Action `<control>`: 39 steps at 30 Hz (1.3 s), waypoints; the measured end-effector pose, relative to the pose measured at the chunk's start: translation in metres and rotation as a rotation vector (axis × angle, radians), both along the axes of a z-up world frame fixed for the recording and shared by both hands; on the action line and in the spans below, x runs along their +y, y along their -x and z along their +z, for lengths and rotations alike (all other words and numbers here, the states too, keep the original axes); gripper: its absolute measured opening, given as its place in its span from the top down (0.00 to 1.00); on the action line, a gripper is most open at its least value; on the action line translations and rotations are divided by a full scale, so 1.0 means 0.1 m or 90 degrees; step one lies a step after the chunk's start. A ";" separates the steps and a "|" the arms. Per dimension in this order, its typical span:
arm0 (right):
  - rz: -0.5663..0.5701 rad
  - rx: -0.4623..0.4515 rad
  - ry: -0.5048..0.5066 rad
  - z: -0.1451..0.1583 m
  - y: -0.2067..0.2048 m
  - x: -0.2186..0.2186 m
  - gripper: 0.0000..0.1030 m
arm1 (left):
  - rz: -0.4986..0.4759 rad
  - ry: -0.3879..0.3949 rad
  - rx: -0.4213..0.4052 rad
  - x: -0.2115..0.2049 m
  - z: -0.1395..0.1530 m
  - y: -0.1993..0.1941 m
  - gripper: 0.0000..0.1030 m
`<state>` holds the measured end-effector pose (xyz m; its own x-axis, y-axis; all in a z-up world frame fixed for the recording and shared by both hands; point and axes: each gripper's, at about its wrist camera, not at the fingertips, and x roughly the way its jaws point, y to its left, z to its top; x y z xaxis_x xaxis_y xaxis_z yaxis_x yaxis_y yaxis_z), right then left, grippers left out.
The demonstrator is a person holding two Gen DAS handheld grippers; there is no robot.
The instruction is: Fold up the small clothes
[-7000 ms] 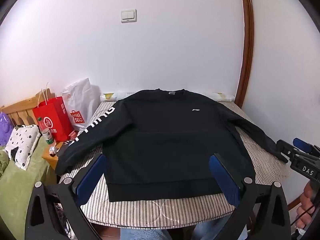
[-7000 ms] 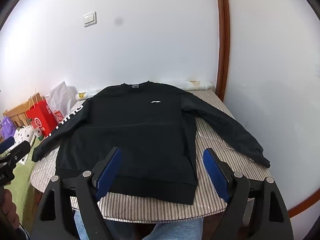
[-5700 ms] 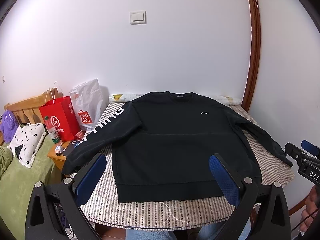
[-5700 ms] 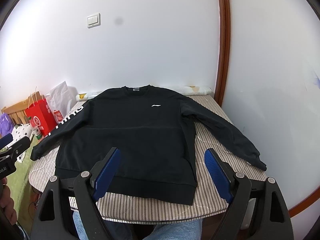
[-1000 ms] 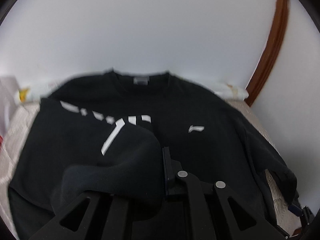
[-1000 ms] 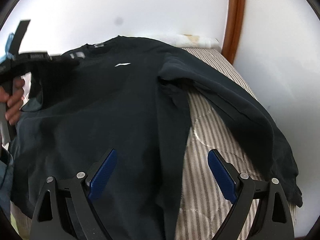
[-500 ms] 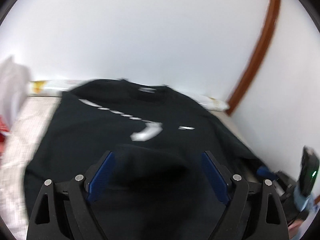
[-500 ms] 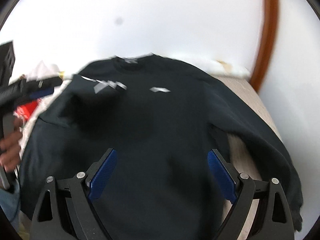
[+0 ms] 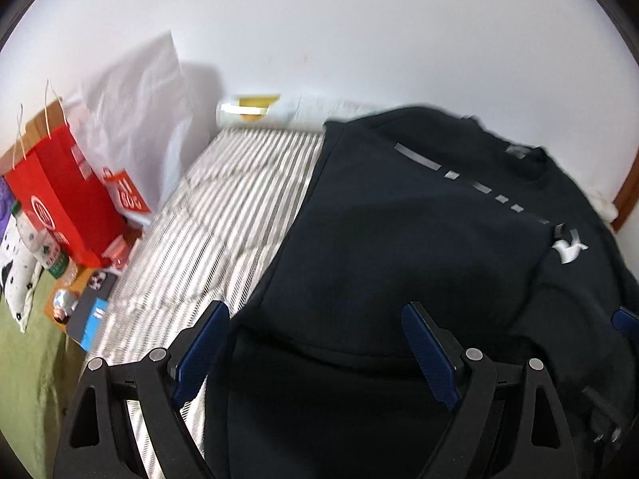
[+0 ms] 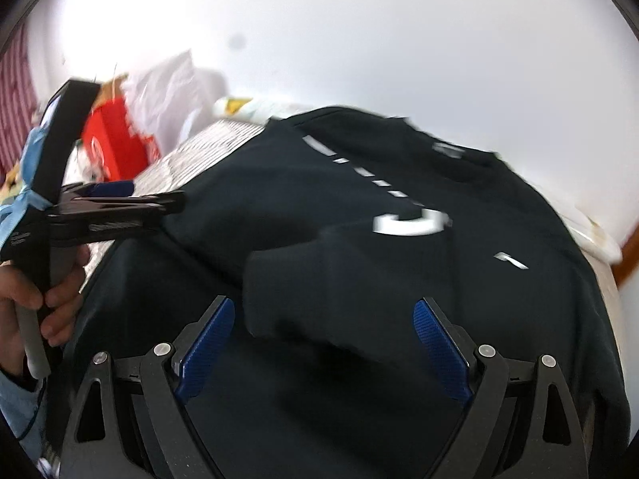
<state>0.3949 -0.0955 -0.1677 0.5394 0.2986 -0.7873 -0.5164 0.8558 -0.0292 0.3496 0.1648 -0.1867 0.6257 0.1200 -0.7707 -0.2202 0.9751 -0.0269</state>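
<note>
Noting black sweatshirt (image 9: 399,239) lying chest-up on the striped table (image 9: 223,219), collar pointing away from both sets of fingers, hem nearest them, long axis running straight ahead.

Seeing the lettered sleeve (image 10: 379,207) already lying folded across the chest, its cuff (image 10: 319,291) resting just ahead of the right gripper (image 10: 323,307) and between its fingers, not touched by either pad.

Reading right fingers as spread wide and gripping nothing. Reading left gripper (image 9: 315,311) the same: fingers having just been opening, released, dark cloth below the gap but nothing pinched.

Placing the sweatshirt's folded side edge ahead of the left fingers, running diagonally away from the left-hand pad. Finding bare striped table left of that pad.

Judging the other sleeve to be the coming job: lying off to the right of the right fingers, mostly outside both views, so the right hand being nearer.

Marking limits: red bag (image 9: 68,207) and white bag (image 9: 135,119) standing well left of the left fingers beyond the table edge; wall just beyond the collar; wooden trim (image 9: 627,195) far right. Judging open room to be over the garment itself.

Spotting a hand (image 10: 32,299) holding the left gripper's handle, left of the right fingers.
</note>
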 end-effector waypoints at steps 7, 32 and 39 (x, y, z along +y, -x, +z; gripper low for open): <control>-0.004 0.014 0.102 -0.54 -0.30 0.36 0.43 | -0.010 -0.030 0.011 -0.02 -0.21 -0.07 0.16; -0.369 -0.063 -0.023 0.15 -0.44 -2.50 0.60 | -0.004 0.006 0.010 0.06 -0.29 -0.09 0.13; -0.268 -0.032 0.028 -0.28 -0.60 -1.88 0.56 | -0.003 0.009 0.011 0.07 -0.29 -0.09 0.13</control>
<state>0.4551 -0.2836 -0.1955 0.6449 0.0107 -0.7642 -0.1195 0.9890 -0.0870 0.3585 0.1715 -0.2161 0.6132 0.1067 -0.7827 -0.2166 0.9756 -0.0367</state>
